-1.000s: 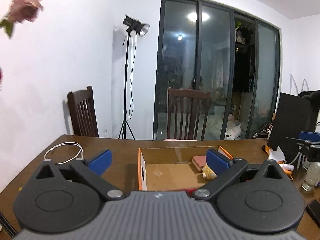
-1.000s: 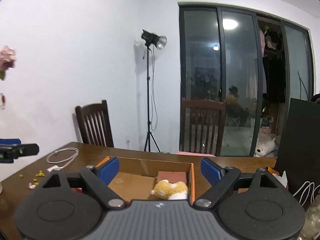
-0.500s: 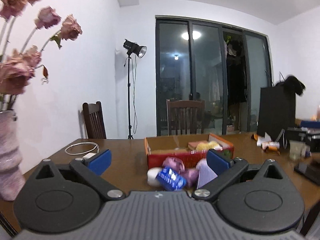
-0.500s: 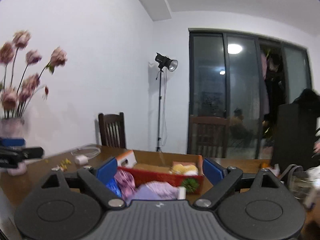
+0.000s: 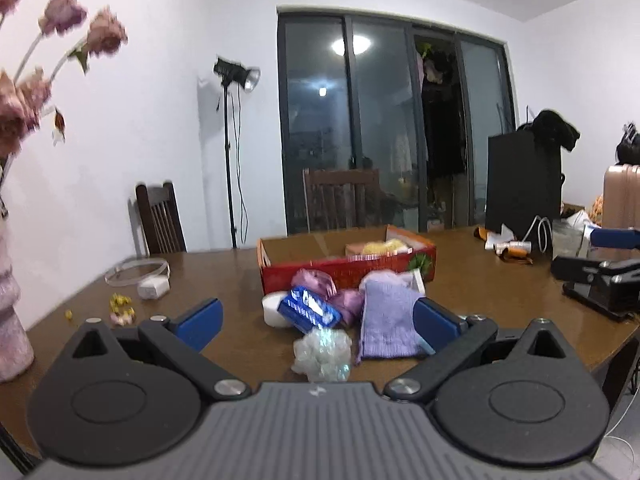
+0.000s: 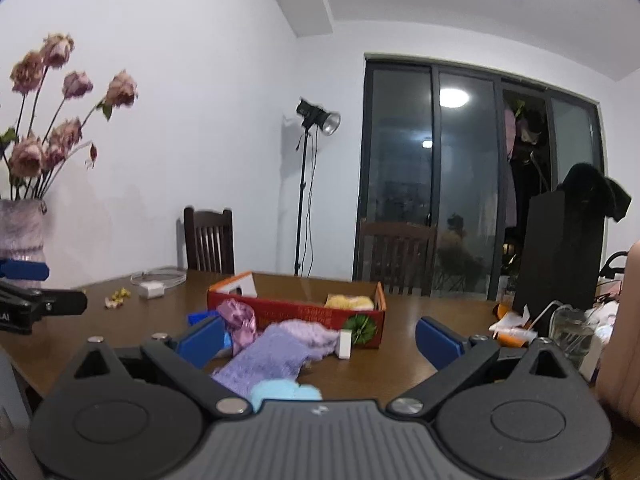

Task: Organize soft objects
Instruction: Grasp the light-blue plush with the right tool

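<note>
- Tongs status: we hold both low over the table. The left gripper has its jaws spread wide with nothing clamped.
- The right gripper has just been opening further and now stands wide too; nothing is pinched, though cloth lies in the gap ahead.
- Soft pile sits directly ahead of both tongs, in front of the red box: lilac knitted cloth just inside the left gripper's right jaw, clear crinkly bundle between its jaws, blue packet and pink satin piece beyond.
- The box lies behind the pile, open-topped, a yellow plush already inside. We judge it the collecting bin.
- We read the wide jaws as preparation for a pick-up; the lilac cloth looks the nearest candidate.
- Vase of dried flowers stands far left of the right gripper, well apart from the work.
</note>
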Tool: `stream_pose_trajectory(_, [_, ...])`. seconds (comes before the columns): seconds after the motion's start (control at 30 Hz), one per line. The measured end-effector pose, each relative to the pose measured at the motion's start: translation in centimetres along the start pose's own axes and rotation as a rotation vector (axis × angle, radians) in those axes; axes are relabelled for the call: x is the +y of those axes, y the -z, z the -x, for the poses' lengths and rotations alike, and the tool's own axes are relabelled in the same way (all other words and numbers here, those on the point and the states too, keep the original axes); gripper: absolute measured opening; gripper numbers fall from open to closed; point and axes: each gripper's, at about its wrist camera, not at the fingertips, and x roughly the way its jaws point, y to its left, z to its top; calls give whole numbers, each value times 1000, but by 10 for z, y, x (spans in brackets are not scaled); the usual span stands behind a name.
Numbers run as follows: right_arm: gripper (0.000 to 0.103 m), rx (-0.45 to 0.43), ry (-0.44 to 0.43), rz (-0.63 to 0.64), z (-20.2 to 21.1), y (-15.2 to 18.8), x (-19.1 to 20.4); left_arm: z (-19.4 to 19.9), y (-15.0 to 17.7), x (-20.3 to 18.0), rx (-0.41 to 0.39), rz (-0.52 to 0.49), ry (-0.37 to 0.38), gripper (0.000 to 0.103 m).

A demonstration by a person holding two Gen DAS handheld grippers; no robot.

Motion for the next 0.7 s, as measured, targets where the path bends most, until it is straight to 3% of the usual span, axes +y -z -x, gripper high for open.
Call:
stream_pose_trajectory(0.2, [95, 123, -28, -37, -37, 25, -2, -40, 16, -2, 122, 39, 20, 103])
stream_pose_trajectory(0.37, [83, 202, -72, -110, -73, 38, -10, -73, 21, -19, 180, 49, 147, 102])
stream_pose_trajectory(0.4, [81, 219, -76, -128, -82, 41, -12, -79, 22, -24, 193, 53, 162, 99])
stream_pose_trajectory(0.53, [58, 299, -102, -226, -116, 49, -28, -111, 27, -44, 268, 73, 243, 68])
stream_pose_trajectory(0.7, [57, 345, -144, -347, -146, 62, -41, -144, 29, -53, 324, 169, 360, 61])
